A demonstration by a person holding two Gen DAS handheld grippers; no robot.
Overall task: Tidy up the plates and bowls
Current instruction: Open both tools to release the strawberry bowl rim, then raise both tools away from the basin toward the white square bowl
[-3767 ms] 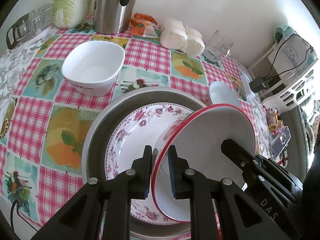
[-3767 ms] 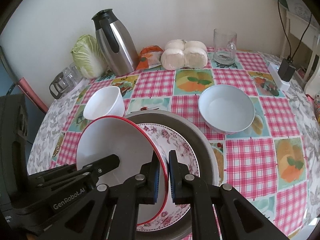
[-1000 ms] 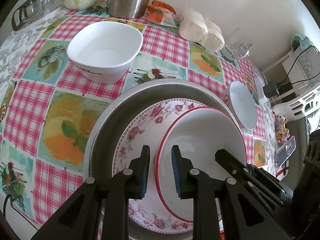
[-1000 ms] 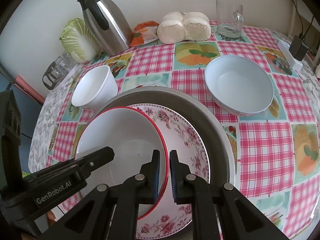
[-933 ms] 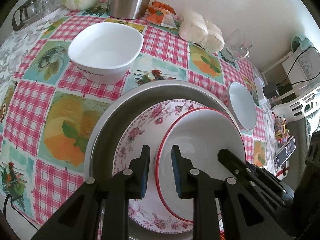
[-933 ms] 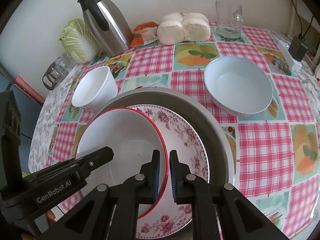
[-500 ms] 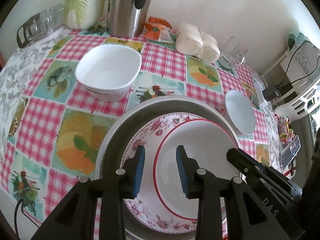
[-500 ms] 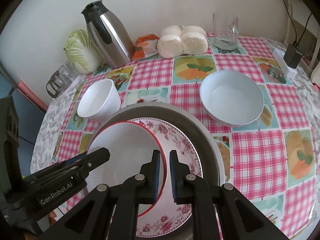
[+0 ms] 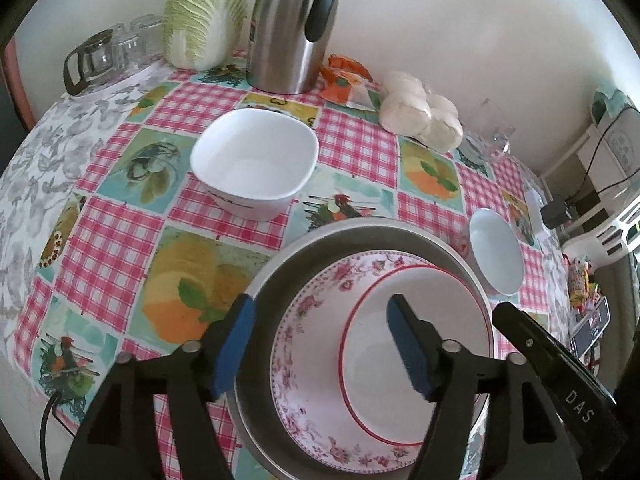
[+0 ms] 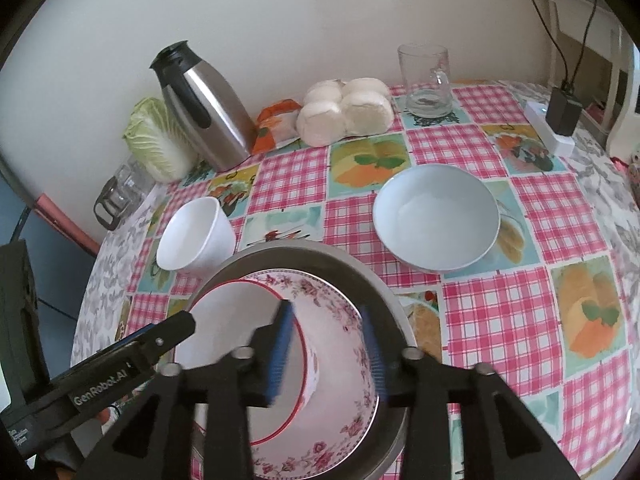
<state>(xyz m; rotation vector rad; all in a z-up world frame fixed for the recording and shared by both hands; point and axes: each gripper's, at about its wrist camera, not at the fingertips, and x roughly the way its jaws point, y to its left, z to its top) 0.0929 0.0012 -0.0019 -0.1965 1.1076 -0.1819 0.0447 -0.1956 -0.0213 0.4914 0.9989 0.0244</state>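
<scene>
A red-rimmed white bowl rests inside a pink floral bowl, which sits in a grey metal basin. My left gripper hangs above the stack, its jaws opening, nothing pressed between the blue pads. My right gripper is over the same stack, its jaws also opening, free of the bowl's rim. A white squarish bowl stands at the back left, and a pale blue round bowl at the right.
On the chequered tablecloth stand a steel thermos jug, a Chinese cabbage, glass cups, a bag of white buns, an orange packet and a glass mug. A charger and power strip lie at the far right.
Both grippers have let go of the red-rimmed bowl's rim and spread their jaws. Both have lifted slightly, and the bowl now lies settled in the floral bowl.
</scene>
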